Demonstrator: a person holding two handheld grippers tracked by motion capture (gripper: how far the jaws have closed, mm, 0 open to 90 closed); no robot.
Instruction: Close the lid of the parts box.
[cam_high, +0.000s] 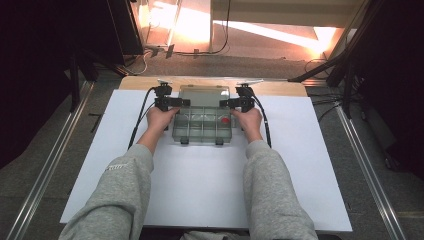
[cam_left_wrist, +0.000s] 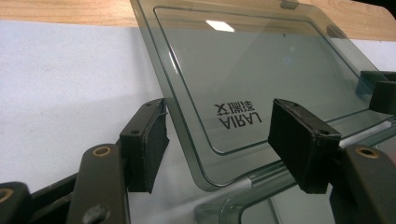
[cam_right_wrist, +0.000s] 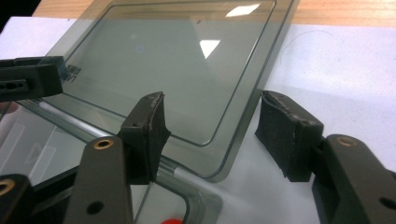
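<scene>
A clear smoky plastic compartment box (cam_high: 202, 129) lies on the white sheet, its hinged lid (cam_high: 204, 94) raised and leaning back. A small red piece (cam_high: 225, 120) rests in one right-hand compartment, and the red piece (cam_right_wrist: 172, 220) also peeks in at the bottom of the right gripper view. My left gripper (cam_high: 182, 102) is open at the lid's left edge. In its own view the left gripper (cam_left_wrist: 219, 140) straddles a corner of the printed lid (cam_left_wrist: 261, 70) without pinching it. My right gripper (cam_high: 225, 103) is open at the lid's right edge. The right gripper (cam_right_wrist: 215, 135) likewise straddles the lid (cam_right_wrist: 173, 70).
The white sheet (cam_high: 200, 185) covers most of the table, with a strip of bare wood (cam_high: 140, 82) behind the box. Cables (cam_high: 140, 117) trail from both grippers. Dark stands and metal rails (cam_high: 45, 170) flank the table.
</scene>
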